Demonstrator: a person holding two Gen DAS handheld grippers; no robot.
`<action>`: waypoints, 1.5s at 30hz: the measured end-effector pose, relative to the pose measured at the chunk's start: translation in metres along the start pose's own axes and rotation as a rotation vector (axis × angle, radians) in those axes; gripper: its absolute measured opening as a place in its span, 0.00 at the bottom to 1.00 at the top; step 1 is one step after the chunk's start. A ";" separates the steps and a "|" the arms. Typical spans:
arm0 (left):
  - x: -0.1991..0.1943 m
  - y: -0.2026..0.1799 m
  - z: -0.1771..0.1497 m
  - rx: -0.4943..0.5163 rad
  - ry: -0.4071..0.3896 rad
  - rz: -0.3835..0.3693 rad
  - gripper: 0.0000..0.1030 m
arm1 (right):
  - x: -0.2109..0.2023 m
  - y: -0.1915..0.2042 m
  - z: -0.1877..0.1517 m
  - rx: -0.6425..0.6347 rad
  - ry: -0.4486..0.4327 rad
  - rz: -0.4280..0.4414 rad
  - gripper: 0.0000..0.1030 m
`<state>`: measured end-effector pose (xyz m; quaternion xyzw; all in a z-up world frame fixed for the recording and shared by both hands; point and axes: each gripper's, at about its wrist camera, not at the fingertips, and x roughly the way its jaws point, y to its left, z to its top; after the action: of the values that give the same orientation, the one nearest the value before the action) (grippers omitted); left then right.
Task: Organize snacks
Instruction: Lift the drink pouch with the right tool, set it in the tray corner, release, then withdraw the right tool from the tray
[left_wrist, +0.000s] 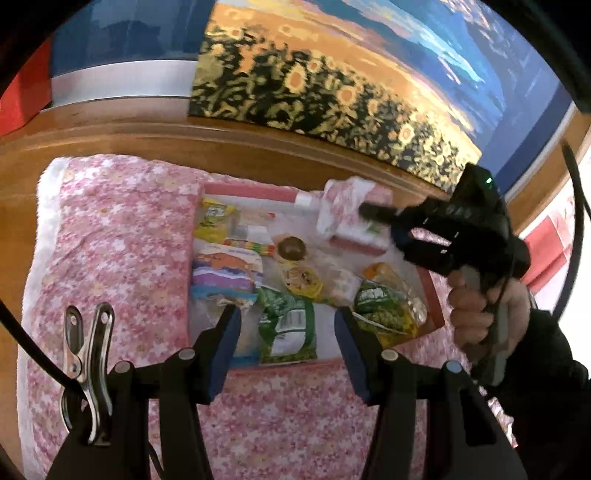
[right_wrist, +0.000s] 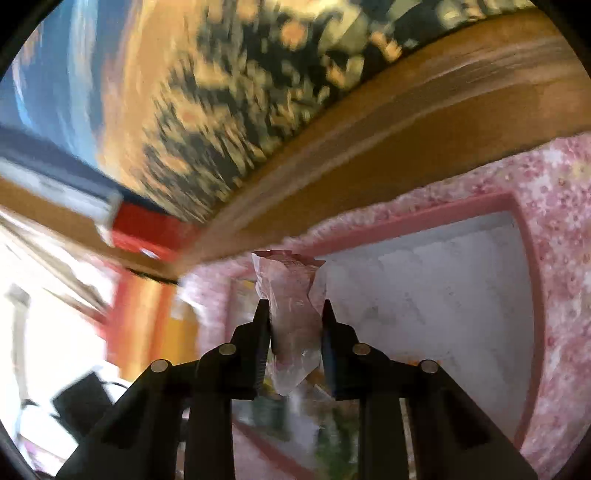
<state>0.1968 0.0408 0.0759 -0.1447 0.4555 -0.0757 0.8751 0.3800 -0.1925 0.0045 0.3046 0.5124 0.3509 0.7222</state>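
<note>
The left tongs (left_wrist: 286, 347) hang spread and empty just above the near edge of the tray (left_wrist: 436, 306), their blue pads either side of a green packet (left_wrist: 288, 325) without touching it. That packet and its neighbours, a second green bag (left_wrist: 388, 306), a purple and orange pouch (left_wrist: 225, 273) and a yellow bag (left_wrist: 212, 221), look light, crinkly and slippery, so I judge a pinch on a sealed end seam safer than a squeeze on the puffed middle, which could crush what is inside. A round brown snack (left_wrist: 291, 248) in clear wrap sits mid-tray and seems softer still. Farther in, the right tongs (right_wrist: 295, 325) pinch a thin clear wrapper (right_wrist: 291, 317) that bunches and twists between the pads, limp enough to slide if the grip slackens. The pink tray rests on a flowered cloth (left_wrist: 118, 240) over the wooden desk (left_wrist: 240, 147), with a sunflower picture (left_wrist: 314, 81) behind. The right wrist view is smeared with blur, so what the wrapper holds cannot be told, and the lower packets there are only a green smudge. Labels are unreadable in both views
</note>
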 end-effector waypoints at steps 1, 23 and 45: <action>0.002 0.000 0.000 0.007 0.008 0.000 0.54 | -0.007 -0.003 0.002 0.011 -0.011 -0.024 0.25; 0.011 -0.002 0.000 0.018 0.025 -0.020 0.54 | -0.006 -0.032 0.002 0.076 -0.027 -0.233 0.06; -0.033 -0.020 -0.028 0.149 -0.020 0.132 0.73 | -0.087 0.060 -0.167 -0.348 -0.193 -0.524 0.56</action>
<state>0.1545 0.0253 0.0930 -0.0498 0.4482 -0.0502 0.8911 0.1897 -0.2162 0.0496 0.0660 0.4348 0.2049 0.8744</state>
